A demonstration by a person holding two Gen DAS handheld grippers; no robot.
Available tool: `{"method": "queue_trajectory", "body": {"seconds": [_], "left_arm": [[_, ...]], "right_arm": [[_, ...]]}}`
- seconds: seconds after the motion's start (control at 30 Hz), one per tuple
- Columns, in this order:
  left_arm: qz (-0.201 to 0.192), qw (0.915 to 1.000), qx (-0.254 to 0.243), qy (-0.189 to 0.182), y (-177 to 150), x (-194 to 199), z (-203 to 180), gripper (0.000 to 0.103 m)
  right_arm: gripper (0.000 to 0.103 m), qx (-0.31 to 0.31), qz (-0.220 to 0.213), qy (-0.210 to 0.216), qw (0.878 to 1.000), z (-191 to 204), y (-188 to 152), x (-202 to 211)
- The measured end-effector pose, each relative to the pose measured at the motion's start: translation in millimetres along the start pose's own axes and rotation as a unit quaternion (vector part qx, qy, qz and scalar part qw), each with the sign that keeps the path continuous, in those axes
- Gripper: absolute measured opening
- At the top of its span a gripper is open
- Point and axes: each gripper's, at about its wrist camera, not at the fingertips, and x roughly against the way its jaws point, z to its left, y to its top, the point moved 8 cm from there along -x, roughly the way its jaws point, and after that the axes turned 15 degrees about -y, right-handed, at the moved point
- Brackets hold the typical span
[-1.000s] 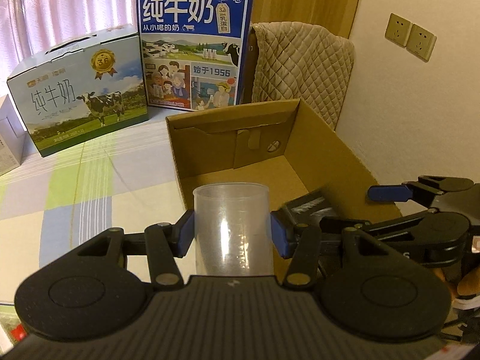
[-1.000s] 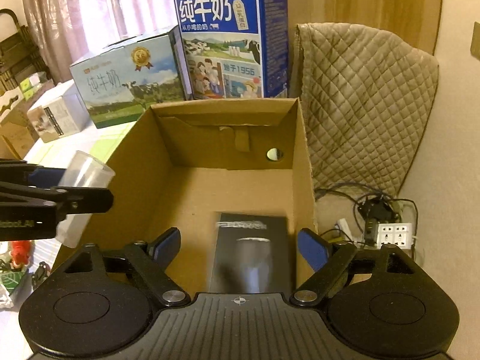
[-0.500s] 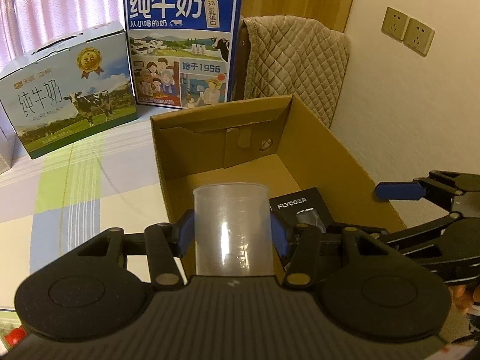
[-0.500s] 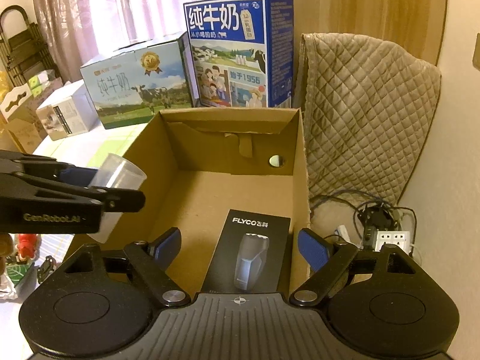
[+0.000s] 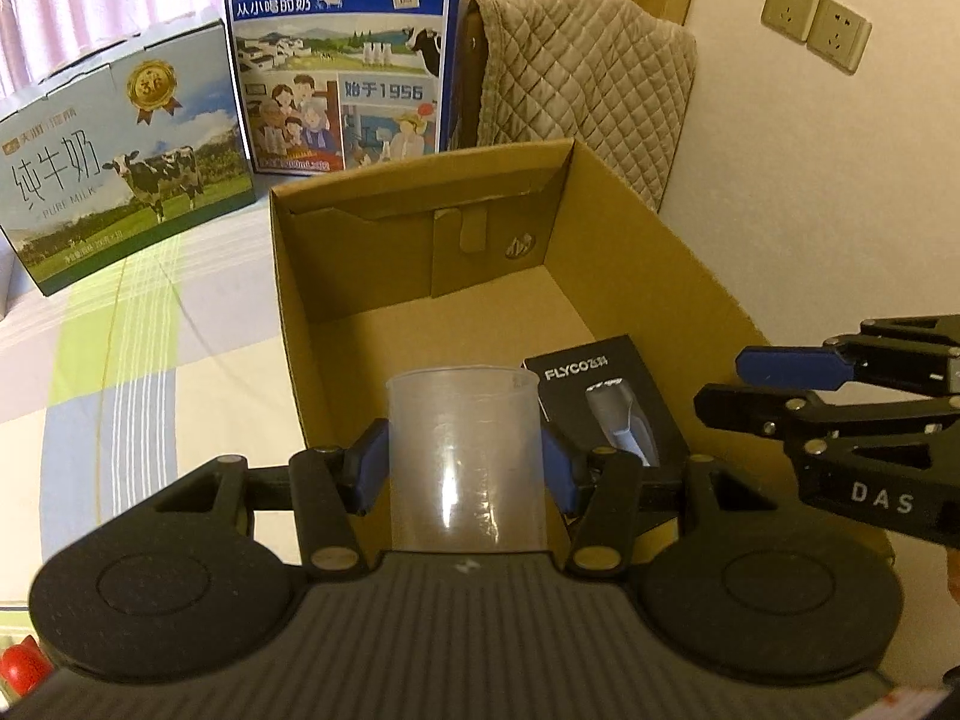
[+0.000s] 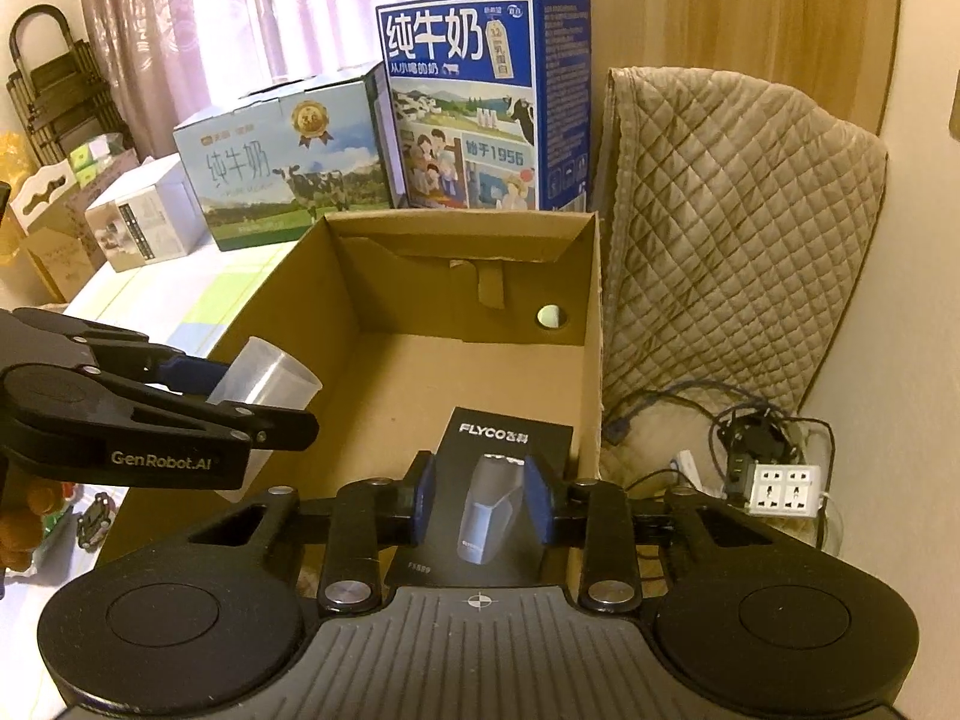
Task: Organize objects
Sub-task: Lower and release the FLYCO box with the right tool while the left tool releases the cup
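The right gripper (image 6: 479, 509) is narrowing its fingers, empty, above the black shaver box (image 6: 501, 495) now lying in the brown cardboard box (image 6: 591, 354), while the left gripper (image 5: 465, 465) is still gripping the clear plastic cup (image 5: 465, 450) over the near edge, probably going in next.

Right gripper (image 6: 479, 498) fingers narrowed, seemingly above black shaver box (image 6: 495, 498), released earlier
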Motion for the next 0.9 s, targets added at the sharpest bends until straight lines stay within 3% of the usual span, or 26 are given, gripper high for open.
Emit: {"method": "queue_trajectory", "body": {"seconds": [0.23,0.4,0.67,0.7,0.9], "left_arm": [[0.019,0.9998,0.002,-0.002,-8,-9,1,0.049],[0.021,0.9998,-0.004,-0.006,-10,-8,-3,0.065],[0.018,0.9997,-0.007,-0.015,-14,2,-9,0.076],[0.017,0.9997,-0.008,-0.013,-14,5,-10,0.082],[0.007,0.9998,-0.006,-0.018,-17,18,-13,0.082]], "right_arm": [[0.030,-0.006,0.002,0.001,1.000,-3,-1,0],[0.030,-0.010,0.002,0.006,1.000,-4,-1,2],[0.031,-0.014,0.004,0.015,1.000,-1,-7,8],[0.033,-0.015,0.003,0.017,1.000,-1,-8,10],[0.046,-0.019,-0.004,0.021,1.000,0,-12,19]]}}
